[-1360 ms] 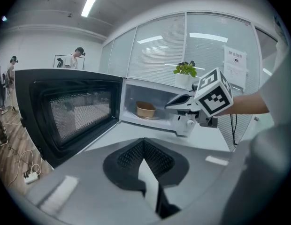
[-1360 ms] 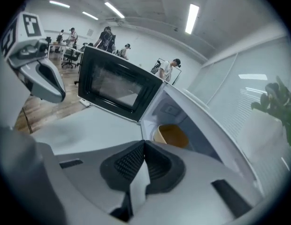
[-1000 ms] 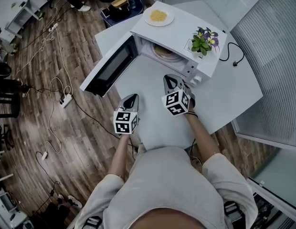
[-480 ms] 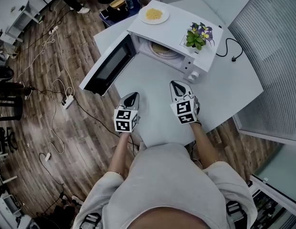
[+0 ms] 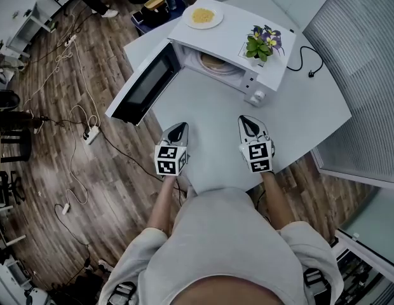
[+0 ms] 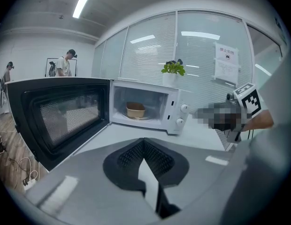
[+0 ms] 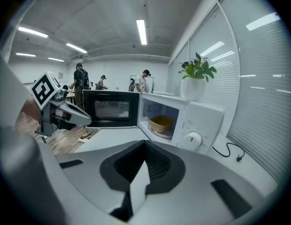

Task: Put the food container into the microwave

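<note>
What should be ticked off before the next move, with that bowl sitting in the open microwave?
1. The food container sits inside the microwave: ok.
2. The left gripper is empty, jaws together: ok.
3. The right gripper is empty, jaws together: ok.
4. Both grippers are outside the microwave, over the table: ok.
5. The table between the door and the microwave is bare: ok.
6. The door is closed: not ok. It stands wide open, and closing it is probably next.
</note>
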